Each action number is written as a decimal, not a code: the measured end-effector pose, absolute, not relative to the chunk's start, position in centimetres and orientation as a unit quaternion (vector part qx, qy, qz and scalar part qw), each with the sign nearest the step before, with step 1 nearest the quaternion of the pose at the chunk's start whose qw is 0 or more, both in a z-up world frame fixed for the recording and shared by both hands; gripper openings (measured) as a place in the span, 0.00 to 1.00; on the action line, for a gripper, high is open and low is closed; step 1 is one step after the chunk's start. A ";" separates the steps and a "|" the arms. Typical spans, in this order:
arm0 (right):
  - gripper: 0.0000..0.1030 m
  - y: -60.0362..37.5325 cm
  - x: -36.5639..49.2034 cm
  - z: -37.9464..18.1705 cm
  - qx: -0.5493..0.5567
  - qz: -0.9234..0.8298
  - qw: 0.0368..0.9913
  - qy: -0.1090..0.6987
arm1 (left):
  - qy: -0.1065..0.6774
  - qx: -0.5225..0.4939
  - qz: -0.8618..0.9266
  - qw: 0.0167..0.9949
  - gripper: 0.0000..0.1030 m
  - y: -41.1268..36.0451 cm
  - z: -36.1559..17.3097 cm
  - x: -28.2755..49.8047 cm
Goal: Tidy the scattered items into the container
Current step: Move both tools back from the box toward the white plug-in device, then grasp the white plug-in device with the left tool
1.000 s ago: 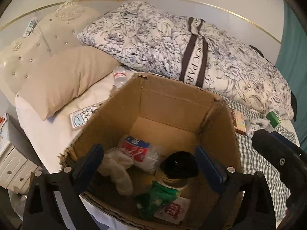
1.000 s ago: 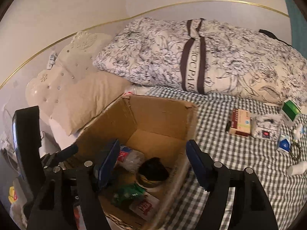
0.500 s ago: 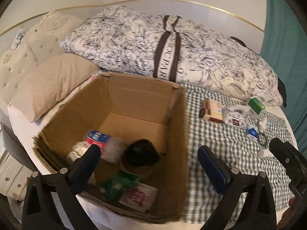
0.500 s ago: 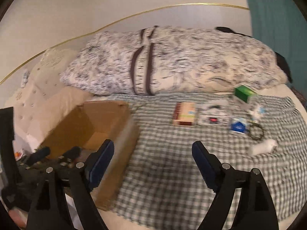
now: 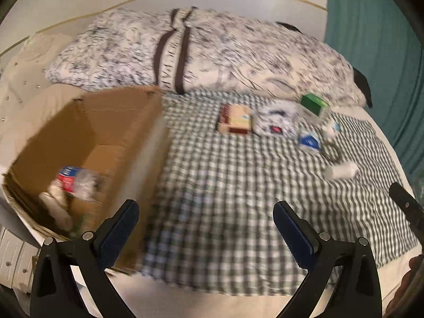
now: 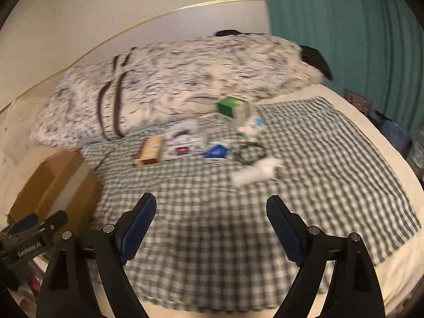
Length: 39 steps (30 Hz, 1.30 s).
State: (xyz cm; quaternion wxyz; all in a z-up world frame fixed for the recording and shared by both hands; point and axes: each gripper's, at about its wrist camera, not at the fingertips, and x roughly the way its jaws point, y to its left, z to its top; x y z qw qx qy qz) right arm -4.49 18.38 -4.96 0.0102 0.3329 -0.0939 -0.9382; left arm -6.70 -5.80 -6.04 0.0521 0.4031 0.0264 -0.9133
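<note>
Cardboard box (image 5: 87, 143) on bed's left, scattered items (image 6: 220, 148) well apart on checked blanket (image 6: 238, 225); left gripper (image 5: 205, 224), right gripper (image 6: 210, 218) both spread, empty; only left view shows box contents

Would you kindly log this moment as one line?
left gripper: open, empty | right gripper: open, empty | box: partly filled | items: on checked blanket

I see a rolled floral duvet (image 5: 212, 53) along the far side of my checked blanket (image 5: 225, 185), and a teal curtain (image 6: 344, 39) hangs behind.
</note>
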 end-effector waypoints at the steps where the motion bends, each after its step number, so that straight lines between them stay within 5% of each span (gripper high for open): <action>1: 0.83 19.4 -4.4 -5.3 0.335 -0.937 0.003 -0.098 | 0.023 0.407 -0.912 0.045 1.00 -4.9 -6.5 -6.9; 30: 0.83 35.9 -9.8 -14.7 0.388 -0.904 -0.064 -0.169 | -0.143 0.438 -0.873 -0.163 1.00 16.3 -17.2 -24.0; 39: 0.83 34.8 -13.0 -14.6 0.387 -0.911 -0.043 -0.137 | -0.147 0.426 -0.869 -0.202 0.78 18.5 -18.0 -25.6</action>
